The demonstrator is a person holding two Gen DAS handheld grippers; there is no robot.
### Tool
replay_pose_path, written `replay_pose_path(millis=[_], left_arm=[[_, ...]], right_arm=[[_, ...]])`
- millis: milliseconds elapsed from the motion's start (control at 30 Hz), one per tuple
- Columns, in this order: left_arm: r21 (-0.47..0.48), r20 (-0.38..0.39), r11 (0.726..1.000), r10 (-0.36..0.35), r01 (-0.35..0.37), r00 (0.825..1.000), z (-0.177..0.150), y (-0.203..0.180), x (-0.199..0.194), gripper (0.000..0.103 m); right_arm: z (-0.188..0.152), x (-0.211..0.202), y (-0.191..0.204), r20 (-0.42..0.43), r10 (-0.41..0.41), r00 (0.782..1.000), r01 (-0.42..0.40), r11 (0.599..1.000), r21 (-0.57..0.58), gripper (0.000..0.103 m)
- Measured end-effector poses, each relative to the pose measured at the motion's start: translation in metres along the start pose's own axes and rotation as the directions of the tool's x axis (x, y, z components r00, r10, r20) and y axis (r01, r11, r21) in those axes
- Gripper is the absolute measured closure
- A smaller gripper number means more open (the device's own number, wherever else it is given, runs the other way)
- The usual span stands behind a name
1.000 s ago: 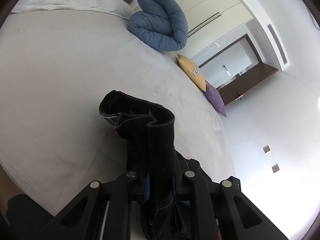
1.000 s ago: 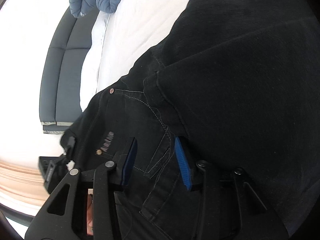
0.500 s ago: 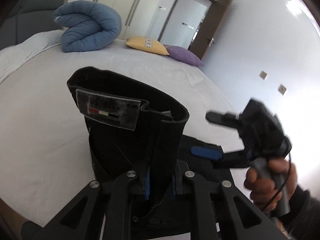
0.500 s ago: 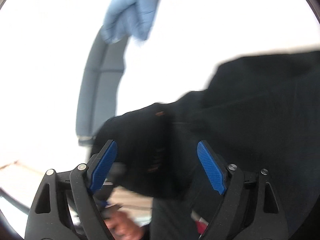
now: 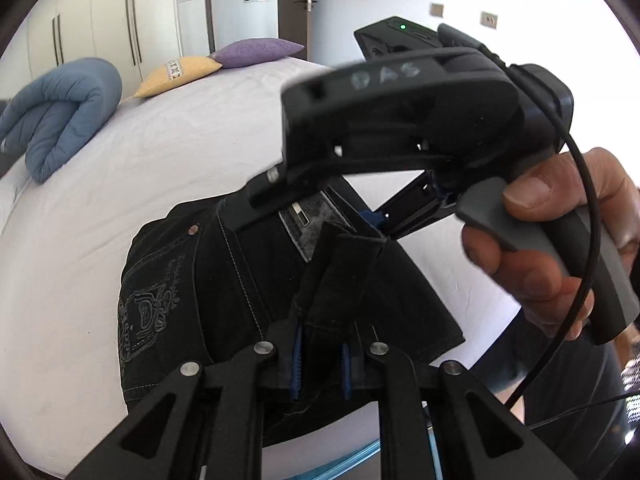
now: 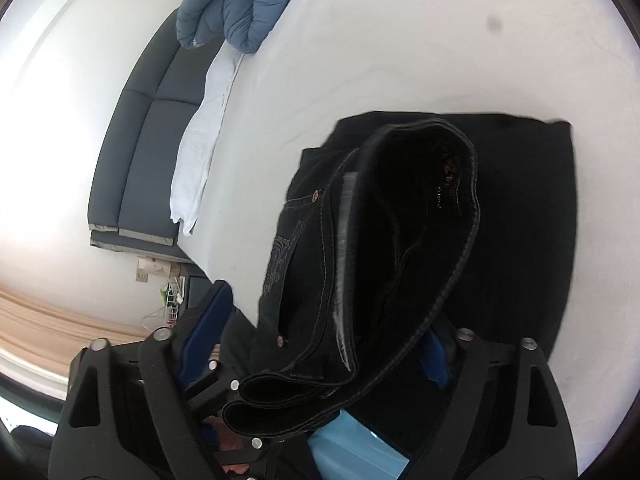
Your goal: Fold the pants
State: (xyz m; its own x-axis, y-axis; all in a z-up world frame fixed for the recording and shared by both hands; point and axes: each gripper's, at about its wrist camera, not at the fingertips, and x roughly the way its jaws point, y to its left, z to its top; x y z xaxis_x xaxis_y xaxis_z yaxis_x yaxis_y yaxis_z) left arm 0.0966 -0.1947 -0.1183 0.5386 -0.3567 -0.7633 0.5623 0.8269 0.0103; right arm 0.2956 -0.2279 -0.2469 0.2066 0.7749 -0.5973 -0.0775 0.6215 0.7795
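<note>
Blue quilted bedding lay rolled at the far left of the white bed, with a yellow pillow and a purple pillow beyond. Black pants rested folded near the bed's edge, the waistband lifted. The left gripper pinched that waistband between its blue pads. The right gripper stood spread wide around the raised waistband, gripping nothing.

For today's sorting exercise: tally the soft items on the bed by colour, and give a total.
Black: 1, the pants
Blue: 1, the rolled duvet
Yellow: 1, a pillow
Purple: 1, a pillow
Total: 4
</note>
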Motion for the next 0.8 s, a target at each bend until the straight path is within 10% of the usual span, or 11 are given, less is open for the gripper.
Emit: replay_pose_path(millis=[133, 800], left_arm=[[0.041, -0.012, 0.999, 0.017, -0.017, 1.000, -0.001, -0.012, 0.004, 0.088], [0.205, -0.082, 0.978, -0.009, 0.026, 0.997, -0.004, -0.057, 0.049, 0.084]], right_arm=[[-0.013, -0.006, -0.022, 0.034, -0.030, 0.999, 0.028, 0.998, 0.049, 0.087], [-0.061, -0.035, -0.125, 0.198, 0.034, 0.980, -0.072, 0.980, 0.188, 0.089]])
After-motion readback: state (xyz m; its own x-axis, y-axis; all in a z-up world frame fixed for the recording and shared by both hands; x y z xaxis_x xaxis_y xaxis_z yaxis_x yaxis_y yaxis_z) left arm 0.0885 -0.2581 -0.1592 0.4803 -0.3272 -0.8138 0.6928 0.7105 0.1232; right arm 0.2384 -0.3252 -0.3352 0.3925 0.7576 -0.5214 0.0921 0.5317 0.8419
